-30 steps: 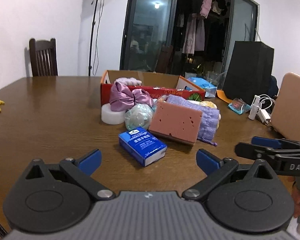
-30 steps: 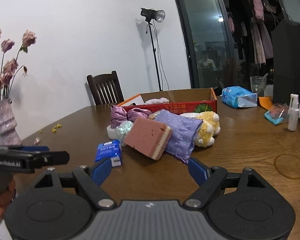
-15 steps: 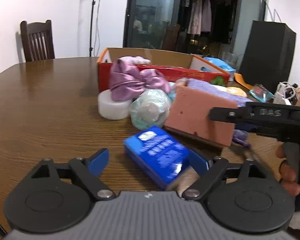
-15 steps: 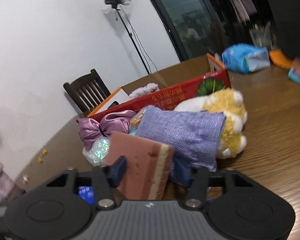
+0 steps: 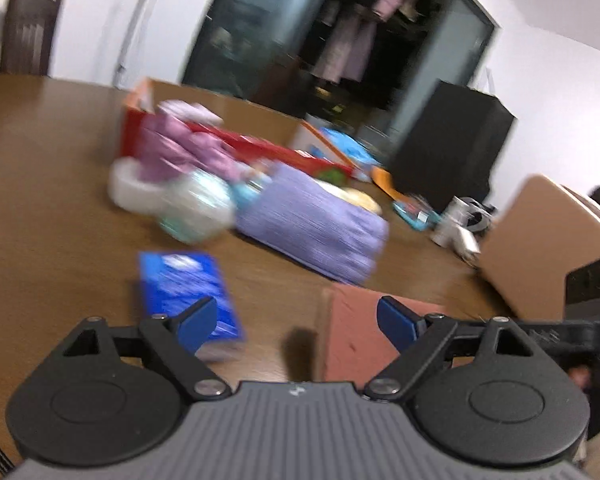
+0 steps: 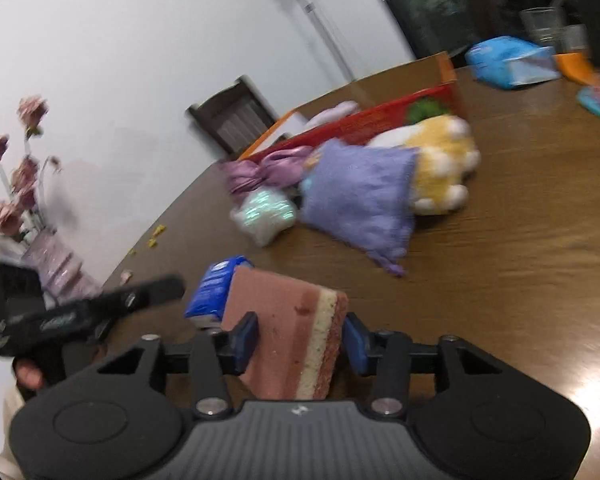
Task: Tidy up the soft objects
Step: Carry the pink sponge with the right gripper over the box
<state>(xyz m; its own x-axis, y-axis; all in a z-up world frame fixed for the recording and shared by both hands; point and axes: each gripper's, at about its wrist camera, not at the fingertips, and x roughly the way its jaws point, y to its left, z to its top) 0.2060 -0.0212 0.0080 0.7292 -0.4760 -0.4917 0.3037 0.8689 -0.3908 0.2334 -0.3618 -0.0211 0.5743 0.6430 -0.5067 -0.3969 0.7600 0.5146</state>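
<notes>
The right gripper (image 6: 298,338) holds a pink sponge (image 6: 288,332) with a cream layer through its middle, the two blue fingers pressed against its left and right faces and the block lifted clear of the wooden table (image 6: 520,264). Just behind the sponge on its left, a blue tissue pack (image 6: 216,288) lies on the table. The left gripper (image 5: 296,320) has its fingers spread wide with nothing between them; in its own view the tissue pack (image 5: 190,280) sits just beyond its left finger (image 5: 198,320) and the sponge (image 5: 356,328) shows behind its right finger. Farther out on the table lies a cluster of soft things: a purple pouch (image 6: 360,200) in the middle, a yellow and white plush toy (image 6: 440,168) touching its right side, a pale green shiny ball (image 6: 266,212) to its left, and a pink satin bow (image 6: 260,172) behind the ball. In the left view a white round block (image 5: 128,188) sits at the near left of the bow. Behind the cluster stands an open red cardboard box (image 6: 364,120) with something pale inside. A blue wipes packet (image 6: 508,60) lies far right, a dark chair (image 6: 232,116) stands at the far edge, and a vase of pink flowers (image 6: 16,200) is on the left. Both views are blurred.
</notes>
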